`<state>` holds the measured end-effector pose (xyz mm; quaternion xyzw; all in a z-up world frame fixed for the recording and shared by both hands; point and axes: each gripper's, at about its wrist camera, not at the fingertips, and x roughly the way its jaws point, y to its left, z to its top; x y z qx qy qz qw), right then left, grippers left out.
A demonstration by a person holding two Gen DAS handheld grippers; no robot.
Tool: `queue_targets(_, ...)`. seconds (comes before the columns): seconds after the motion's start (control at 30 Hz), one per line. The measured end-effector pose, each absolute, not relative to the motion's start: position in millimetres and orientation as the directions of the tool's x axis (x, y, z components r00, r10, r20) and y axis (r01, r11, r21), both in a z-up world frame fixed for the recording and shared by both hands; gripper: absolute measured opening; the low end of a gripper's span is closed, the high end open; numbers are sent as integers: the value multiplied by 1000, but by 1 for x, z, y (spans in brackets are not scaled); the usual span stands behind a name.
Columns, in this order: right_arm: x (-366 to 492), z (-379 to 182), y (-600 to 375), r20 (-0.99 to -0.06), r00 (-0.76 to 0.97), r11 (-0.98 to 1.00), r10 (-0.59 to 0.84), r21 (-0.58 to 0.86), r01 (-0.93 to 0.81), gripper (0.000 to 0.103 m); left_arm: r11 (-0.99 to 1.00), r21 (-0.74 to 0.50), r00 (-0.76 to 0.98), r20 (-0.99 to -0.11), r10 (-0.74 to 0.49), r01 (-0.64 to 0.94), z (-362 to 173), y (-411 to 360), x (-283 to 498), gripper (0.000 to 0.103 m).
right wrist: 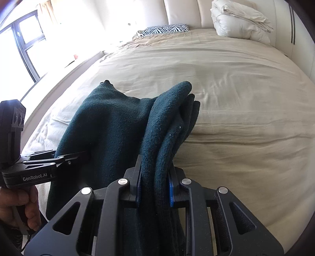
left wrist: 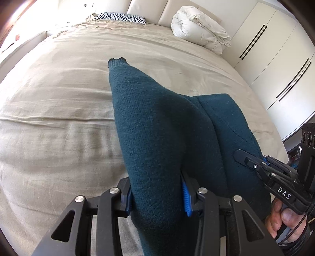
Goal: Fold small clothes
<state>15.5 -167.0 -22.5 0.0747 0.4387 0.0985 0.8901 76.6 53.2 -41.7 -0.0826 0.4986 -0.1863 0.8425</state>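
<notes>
A dark teal knit sweater hangs between both grippers over the beige bed. My left gripper is shut on a thick fold of it, and its cuff end points away over the bed. My right gripper is shut on a bunched edge of the same sweater. The right gripper also shows in the left wrist view at the sweater's right side. The left gripper shows in the right wrist view at the sweater's left side.
A rolled white duvet lies at the bed's far right by the headboard. A zebra-print pillow lies at the far end. White wardrobe doors stand to the right. A window is to the left.
</notes>
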Motion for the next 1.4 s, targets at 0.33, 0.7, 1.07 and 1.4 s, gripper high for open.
queue_targets(0.33,32,-79,-211,-747,547,906,378,419,-54,20,918,-330,437,-808,-395,219,-67,51,80,59)
queue_targets(0.7,36,-93,-233,-728,534,868,429,495,-23,41,909,-361,480,-771,-418,210,-79,62,71,67)
queue_targets(1.07,6,-28,-255,-544,588,727,599,677,-115,43,907,-347,619,-666,-417,238,-18,89,16,63)
queue_targets(1.4,4,-85,-240,-559,448,648,698,759,-63,41,904,-259,528,-743,-412,341,-60,51,-17,61)
